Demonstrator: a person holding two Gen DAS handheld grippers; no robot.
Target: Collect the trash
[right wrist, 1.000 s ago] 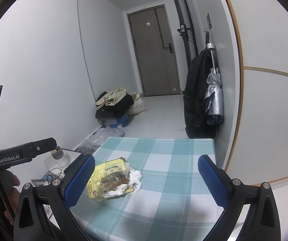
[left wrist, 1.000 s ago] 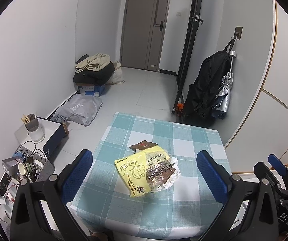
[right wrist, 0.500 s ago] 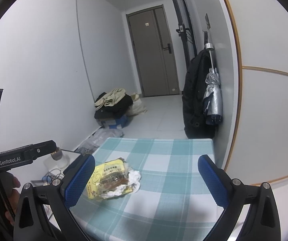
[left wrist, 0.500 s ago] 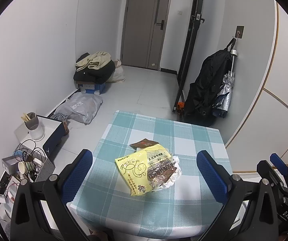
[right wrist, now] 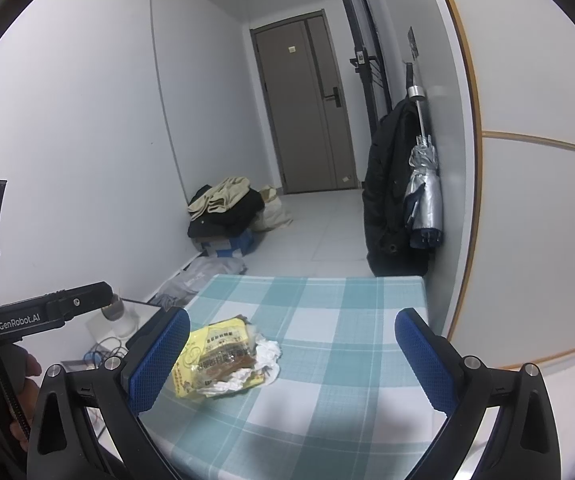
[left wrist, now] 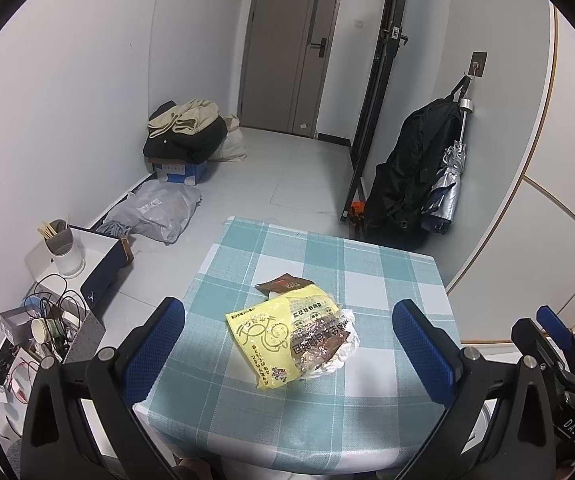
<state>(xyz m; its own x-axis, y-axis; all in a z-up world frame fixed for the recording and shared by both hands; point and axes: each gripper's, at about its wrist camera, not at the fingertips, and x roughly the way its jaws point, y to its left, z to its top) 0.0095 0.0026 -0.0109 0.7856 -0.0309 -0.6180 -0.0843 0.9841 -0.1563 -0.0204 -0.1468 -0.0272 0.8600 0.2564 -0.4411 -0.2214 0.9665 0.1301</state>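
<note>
Barely drifting closer since a second ago, the yellow wrapper (left wrist: pixel 287 338) with crumpled paper (right wrist: pixel 265 354) lies mid-tablecloth (left wrist: pixel 383 264), brown packet (left wrist: pixel 283 283) at its twelve o'clock, while my left gripper (left wrist: pixel 289 344) and right gripper (right wrist: pixel 291 354) hover, jaws spread, empty.

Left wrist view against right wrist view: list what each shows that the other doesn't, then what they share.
Only the left wrist view shows the small brown wrapper lying clear behind the yellow bag, the paper cup among cables, and the right gripper at its edge. Only the right wrist view shows the left gripper's black body marked GenRobot.AI. Both show the yellow bag, crumpled white paper, checked tablecloth, hanging umbrella and grey door.
</note>
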